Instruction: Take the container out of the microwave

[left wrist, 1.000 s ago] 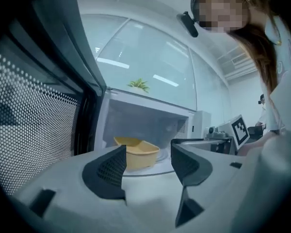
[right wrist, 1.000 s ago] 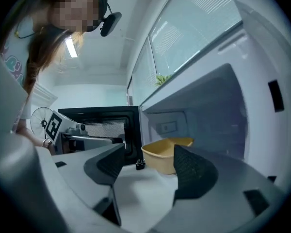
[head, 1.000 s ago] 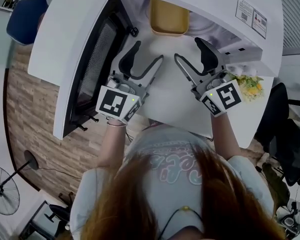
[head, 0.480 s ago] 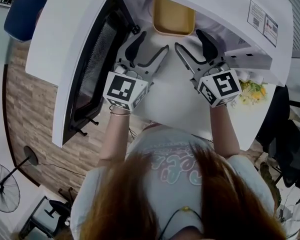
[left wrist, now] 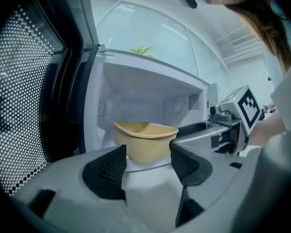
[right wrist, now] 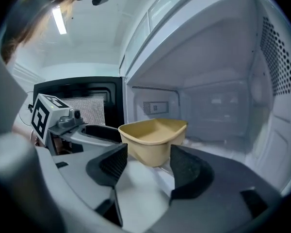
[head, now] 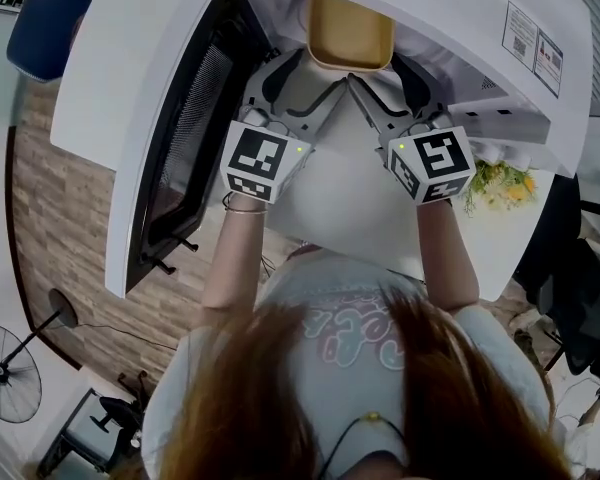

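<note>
Microwave door (head: 175, 138) hangs open at far left, mesh window toward the cavity. Left gripper (head: 300, 80) is at the cavity mouth, jaws apart with nothing between the pads, and the tub lies just ahead. Yellow container (head: 350, 30) sits upright on the microwave floor (right wrist: 218, 144) near its front edge, about centre, and looks empty. Right gripper (head: 385, 83) is at the mouth too, jaws wide but closing, with the container ahead of the gap, not in it. From the head view the tips seem to flank the tub's near corners; I can't tell whether they touch it. Risks: the right jaws shut short of the wall and grab air. Both grippers crowd the same near side and knock together or shove the tub deeper. A one-sided pinch on the thin rim lets it tilt or slip coming out.
</note>
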The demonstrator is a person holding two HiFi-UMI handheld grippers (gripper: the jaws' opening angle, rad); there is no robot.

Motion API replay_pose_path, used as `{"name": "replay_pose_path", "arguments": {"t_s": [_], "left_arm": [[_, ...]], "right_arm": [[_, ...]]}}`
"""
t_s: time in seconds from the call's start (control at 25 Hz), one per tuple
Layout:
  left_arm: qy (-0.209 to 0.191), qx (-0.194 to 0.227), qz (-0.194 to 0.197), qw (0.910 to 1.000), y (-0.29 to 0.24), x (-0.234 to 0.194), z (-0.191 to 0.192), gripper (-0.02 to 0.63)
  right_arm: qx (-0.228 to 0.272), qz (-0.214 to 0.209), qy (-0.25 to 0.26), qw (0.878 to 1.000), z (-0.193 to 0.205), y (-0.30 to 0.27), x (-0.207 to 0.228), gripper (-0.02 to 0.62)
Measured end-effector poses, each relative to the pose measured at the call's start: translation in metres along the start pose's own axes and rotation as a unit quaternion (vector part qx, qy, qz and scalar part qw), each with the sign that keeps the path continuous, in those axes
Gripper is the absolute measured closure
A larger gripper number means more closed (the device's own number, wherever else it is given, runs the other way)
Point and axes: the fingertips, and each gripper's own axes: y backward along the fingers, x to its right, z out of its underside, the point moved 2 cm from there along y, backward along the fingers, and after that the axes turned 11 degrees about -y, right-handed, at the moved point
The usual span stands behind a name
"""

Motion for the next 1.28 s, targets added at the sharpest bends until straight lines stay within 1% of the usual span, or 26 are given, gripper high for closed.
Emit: {"name": "replay_pose_path", "arguments": {"t_s": [0.24,0.48,0.68,0.96,1.28], "left_arm": [[-0.013,0.004,0.008,0.9999,-0.004,-0.002,-0.003,0.350],[-0.011,0.006,0.001,0.9999,-0.007,-0.006,-0.003,0.351],[-0.009,0.006,-0.013,0.9999,-0.007,-0.008,-0.005,0.387],[-0.007,-0.001,-0.029,0.9996,-0.005,-0.006,-0.008,0.388],[-0.005,0.000,-0.034,0.9994,0.001,-0.005,-0.015,0.388]], "right_arm": [[-0.003,0.000,-0.025,1.000,-0.001,-0.003,0.002,0.354],[0.002,-0.005,-0.047,0.999,-0.002,-0.004,0.002,0.360],[0.005,0.000,-0.050,0.999,-0.003,-0.004,0.003,0.360],[0.010,0.005,-0.048,0.999,-0.005,-0.004,0.001,0.362],[0.017,0.009,-0.034,0.999,-0.011,0.002,-0.006,0.364]]}}
